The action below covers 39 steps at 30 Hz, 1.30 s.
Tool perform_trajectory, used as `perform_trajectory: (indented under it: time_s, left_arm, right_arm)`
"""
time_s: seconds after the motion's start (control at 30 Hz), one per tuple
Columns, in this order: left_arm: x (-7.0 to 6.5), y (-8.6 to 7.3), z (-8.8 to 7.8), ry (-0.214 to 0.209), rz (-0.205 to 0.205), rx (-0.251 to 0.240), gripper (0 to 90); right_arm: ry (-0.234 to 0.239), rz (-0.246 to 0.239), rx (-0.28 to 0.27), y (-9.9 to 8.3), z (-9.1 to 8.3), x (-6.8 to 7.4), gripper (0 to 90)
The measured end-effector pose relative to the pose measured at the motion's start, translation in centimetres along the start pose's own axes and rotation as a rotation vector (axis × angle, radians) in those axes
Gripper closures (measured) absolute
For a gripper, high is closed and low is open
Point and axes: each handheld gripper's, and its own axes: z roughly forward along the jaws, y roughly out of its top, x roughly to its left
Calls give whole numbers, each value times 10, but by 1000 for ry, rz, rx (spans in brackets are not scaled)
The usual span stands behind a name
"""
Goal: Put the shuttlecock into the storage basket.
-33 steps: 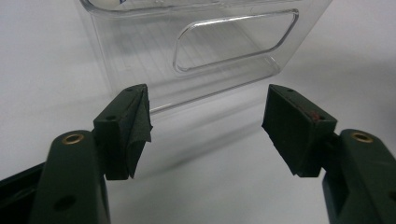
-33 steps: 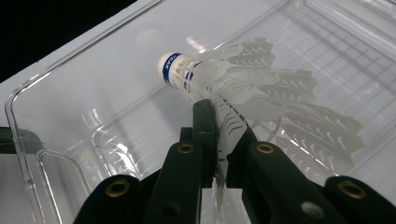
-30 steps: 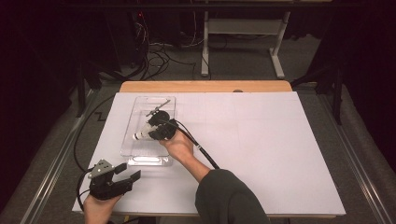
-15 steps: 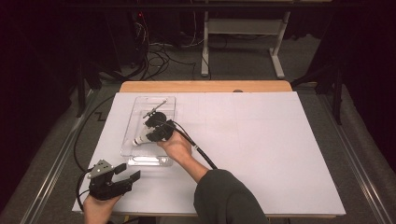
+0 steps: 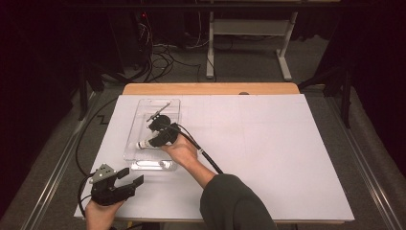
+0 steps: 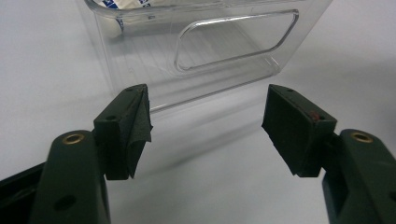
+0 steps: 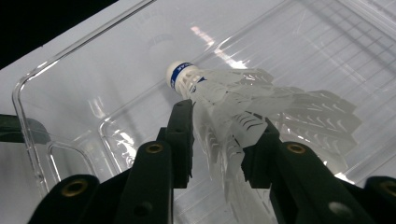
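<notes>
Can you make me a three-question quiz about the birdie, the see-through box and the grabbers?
1. Where is the shuttlecock?
A. inside the clear bin
B. on the floor
C. on the bare white table

2. What colour is the band round its cork tip?
A. red
B. blue
C. green

3. What is between the left gripper's jaws?
A. the shuttlecock
B. a cable
C. nothing

Answers: 1 A, the right gripper view shows it over the bin's clear floor, between the right gripper's jaws, which have just been opening. 2 B, a blue stripe circles the white tip. 3 C, its jaws stand apart over bare table.
</notes>
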Motion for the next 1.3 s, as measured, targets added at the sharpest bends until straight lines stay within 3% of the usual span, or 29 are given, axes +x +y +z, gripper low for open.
perform_trajectory:
  time_s: [0.27,0.63,1.3]
  left_arm:
    - [0,0,-1,5,-4,-2,328]
    - [0,0,-1,5,-4,-3,328]
    - [0,0,0,5,-3,0,329]
  right_arm:
    - [-9,-16,-3,0,-1,1,634]
    - [18,-39,8,-1,-4,2,592]
    - [45,-8,6,-11,-8,-6,577]
